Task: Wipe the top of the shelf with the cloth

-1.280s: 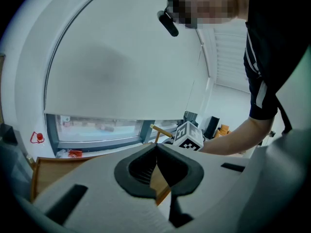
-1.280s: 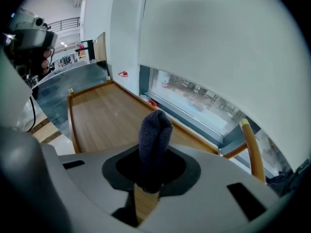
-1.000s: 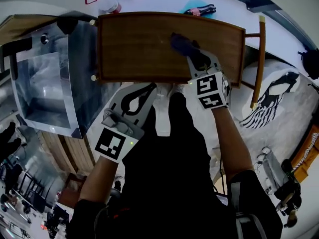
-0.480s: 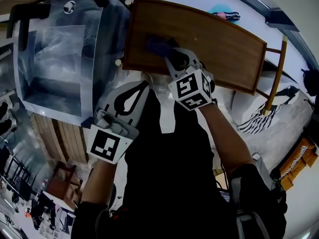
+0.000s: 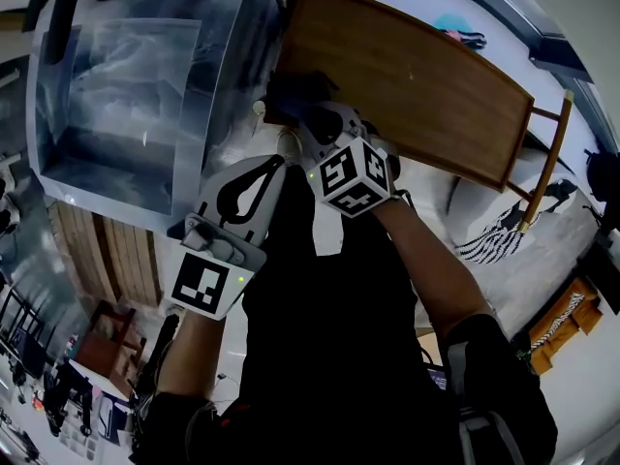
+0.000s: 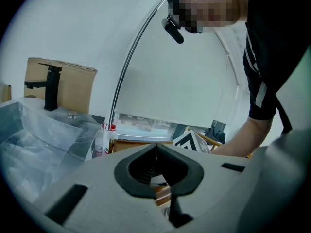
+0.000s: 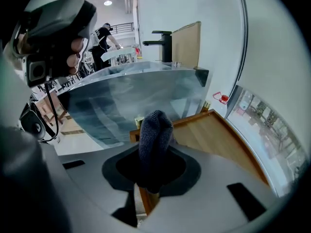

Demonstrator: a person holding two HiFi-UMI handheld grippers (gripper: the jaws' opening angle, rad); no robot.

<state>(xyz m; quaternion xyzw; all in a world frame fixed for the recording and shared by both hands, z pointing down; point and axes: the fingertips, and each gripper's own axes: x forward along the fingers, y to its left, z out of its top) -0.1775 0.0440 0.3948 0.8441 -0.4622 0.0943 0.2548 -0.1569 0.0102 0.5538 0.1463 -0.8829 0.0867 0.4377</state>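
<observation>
The brown wooden shelf top [image 5: 417, 76] runs across the upper middle of the head view. A dark grey knitted cloth [image 5: 294, 93] lies on its near left corner. My right gripper [image 5: 318, 116] is shut on the cloth and holds it against the wood. In the right gripper view the cloth [image 7: 154, 135] bulges up between the jaws of the right gripper [image 7: 154, 155], with the shelf top [image 7: 209, 140] beyond. My left gripper [image 5: 275, 168] hangs shut and empty in front of the shelf, close to my body. Its jaws [image 6: 156, 147] meet with nothing between them.
A glassy sink basin [image 5: 126, 95] stands directly left of the shelf, with a black faucet [image 7: 163, 45] behind it. A thin wooden frame [image 5: 548, 153] and a patterned rug [image 5: 496, 229] are on the right. A red-capped bottle [image 6: 112, 128] stands past the shelf's far edge.
My right gripper has dragged the cloth from the middle of the shelf top leftward to its near left corner. The left gripper has stayed by my body.
</observation>
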